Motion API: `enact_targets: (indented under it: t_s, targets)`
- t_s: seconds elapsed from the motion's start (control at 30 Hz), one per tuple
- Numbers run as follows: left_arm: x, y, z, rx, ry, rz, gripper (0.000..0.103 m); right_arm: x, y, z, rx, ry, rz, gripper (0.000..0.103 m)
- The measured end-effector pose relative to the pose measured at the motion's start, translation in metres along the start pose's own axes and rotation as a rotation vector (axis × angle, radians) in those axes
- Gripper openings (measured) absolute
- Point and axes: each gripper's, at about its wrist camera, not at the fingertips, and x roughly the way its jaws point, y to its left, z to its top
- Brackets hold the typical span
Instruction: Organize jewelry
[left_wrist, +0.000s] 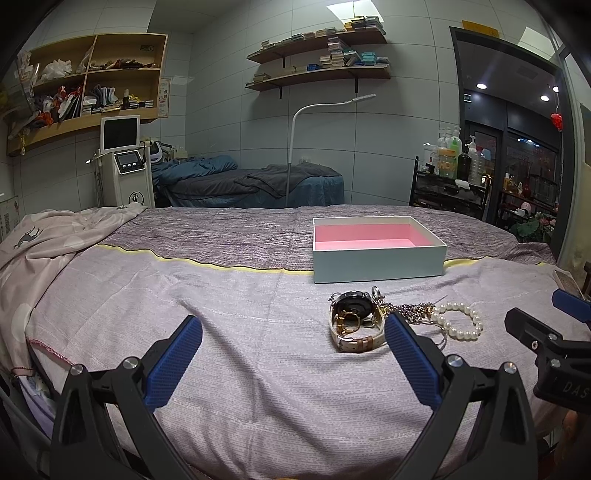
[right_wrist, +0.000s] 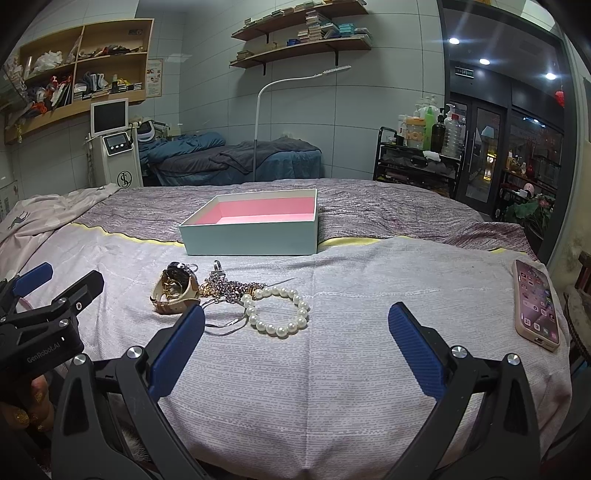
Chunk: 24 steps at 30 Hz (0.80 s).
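Note:
An open box (left_wrist: 378, 263) with pale blue walls and a pink inside stands on the bed; it also shows in the right wrist view (right_wrist: 251, 240). In front of it lies a pile of jewelry: a watch (left_wrist: 354, 321) (right_wrist: 177, 290) with a beige strap, a tangle of chains (left_wrist: 412, 310) (right_wrist: 231, 288) and a pearl bracelet (left_wrist: 463, 321) (right_wrist: 279, 312). My left gripper (left_wrist: 293, 332) is open and empty, left of the pile, its right finger beside the watch. My right gripper (right_wrist: 295, 321) is open and empty, just short of the pearls.
A phone (right_wrist: 537, 304) in a pink case lies at the bed's right edge. The bed cover (left_wrist: 221, 332) is pale lilac, with a darker blanket (left_wrist: 221, 232) behind. A treatment bed, a floor lamp and a trolley stand beyond.

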Motion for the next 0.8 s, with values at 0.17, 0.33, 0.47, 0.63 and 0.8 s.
enact_targets:
  t_s: [0.17,0.33,0.47,0.63,0.8]
  targets:
    - [0.0,0.0016,-0.0008,-0.003,-0.002,0.0,0.097,0.0001,0.0002,0.0001,0.0,0.0,0.0,0.098]
    - [-0.0005,0.0024,-0.0015,-0.004,-0.002,0.0,0.097,0.0001,0.0006,0.0,0.0,0.0,0.0,0.098]
    - [-0.0005,0.0024,-0.0016,-0.005,-0.002,-0.001,0.097,0.0003,0.0008,0.0,0.0,0.0,-0.001,0.098]
    - [-0.0002,0.0023,-0.0016,-0.005,-0.002,-0.001,0.097,-0.0001,0.0007,-0.0001,-0.001,-0.001,-0.001,0.098]
    - [-0.0002,0.0023,-0.0015,-0.005,-0.002,0.0,0.097,-0.0009,0.0013,-0.0002,-0.002,-0.001,0.001,0.098]
